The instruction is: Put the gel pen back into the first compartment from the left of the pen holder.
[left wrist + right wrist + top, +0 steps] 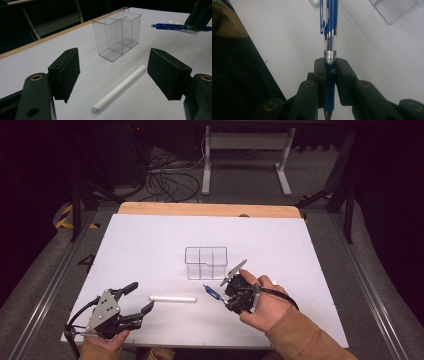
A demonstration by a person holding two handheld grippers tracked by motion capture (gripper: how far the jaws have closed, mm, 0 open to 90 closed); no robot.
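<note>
right fingers (330,68) clamped on blue pen (329,32) | left fingers (113,72) apart, white tube (120,88) between

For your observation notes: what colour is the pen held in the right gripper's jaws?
Blue, with a clear barrel section and silver band; the pen shows best in the right gripper view.

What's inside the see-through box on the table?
Nothing: the clear box has empty compartments, and you can see right through its walls. The blue pen is outside it in the right gripper, and the white stick lies on the table.
</note>
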